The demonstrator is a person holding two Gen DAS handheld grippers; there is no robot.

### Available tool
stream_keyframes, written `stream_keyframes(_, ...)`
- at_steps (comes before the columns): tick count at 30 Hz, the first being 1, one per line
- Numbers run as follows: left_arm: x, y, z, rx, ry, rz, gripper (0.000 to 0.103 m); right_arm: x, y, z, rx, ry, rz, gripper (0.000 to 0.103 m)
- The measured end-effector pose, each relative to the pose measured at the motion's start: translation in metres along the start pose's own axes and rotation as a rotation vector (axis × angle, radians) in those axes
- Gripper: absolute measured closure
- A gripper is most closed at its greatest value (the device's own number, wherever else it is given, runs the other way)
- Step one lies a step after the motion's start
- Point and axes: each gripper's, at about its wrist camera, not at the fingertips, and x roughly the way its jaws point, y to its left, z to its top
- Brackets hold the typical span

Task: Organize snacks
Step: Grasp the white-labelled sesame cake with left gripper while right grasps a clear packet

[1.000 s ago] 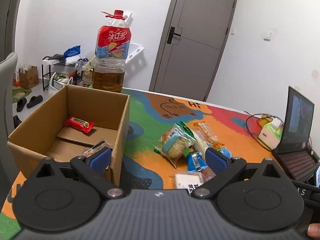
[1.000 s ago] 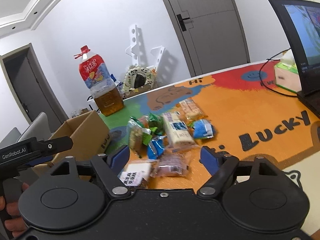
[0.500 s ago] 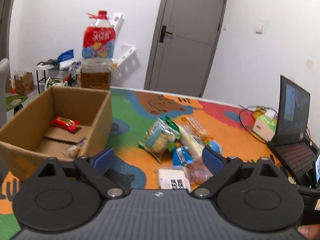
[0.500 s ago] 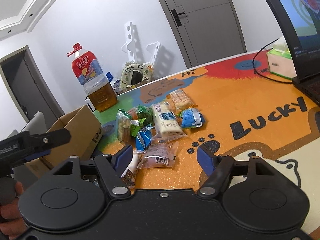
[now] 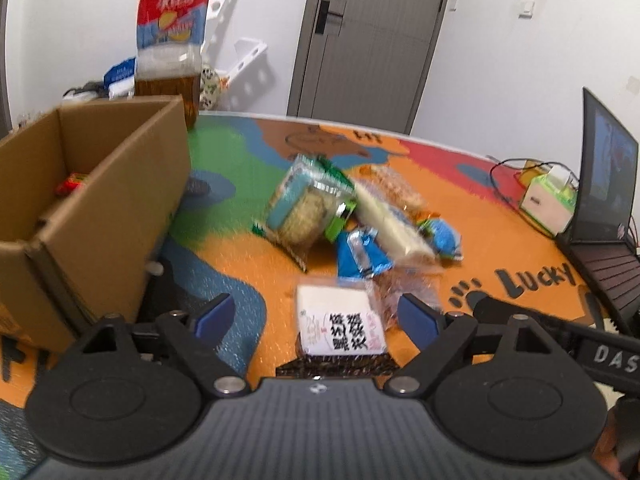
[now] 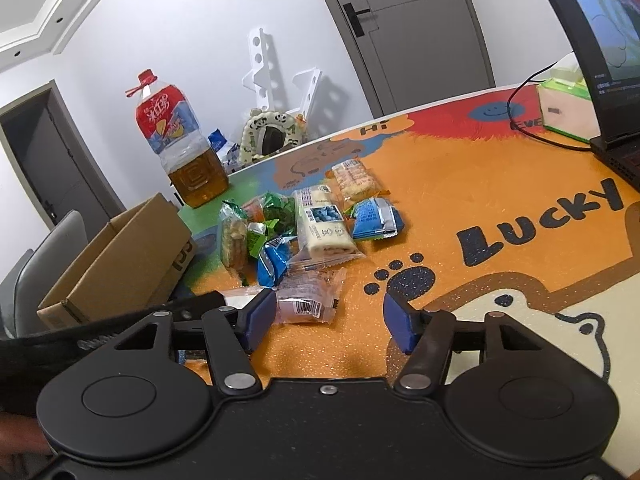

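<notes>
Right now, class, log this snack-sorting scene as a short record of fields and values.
Setting: colourful table mat printed LUCKY
Container: open cardboard box at the left, a red packet inside
Loose snacks: pile of wrapped packets beside the box, including a blue packet
Left gripper: open, jaws have just been closing, white-labelled packet between its fingers, untouched
Right gripper: open, jaws have just been closing, pinkish clear-wrapped packet just ahead
Background: large oil bottle, laptop, tissue box
</notes>
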Motion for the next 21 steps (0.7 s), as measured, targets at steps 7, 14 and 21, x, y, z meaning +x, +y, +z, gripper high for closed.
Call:
stream_keyframes(7, 0.017, 0.002, -0.008, 0.0, 0.036, -0.019, 0.029, 0.012, 0.003, 0.002, -0.011, 0.014, -0.004, 0.043)
stream_keyframes(14, 0.019, 0.017, -0.002, -0.035, 0.015, -0.023, 0.057, 0.029, 0.013, 0.005, -0.032, 0.035, -0.015, 0.043)
stream_keyframes(21, 0.016, 0.031, 0.003, -0.075, -0.003, 0.008, 0.058, 0.045, 0.029, 0.008, -0.075, 0.044, -0.022, 0.042)
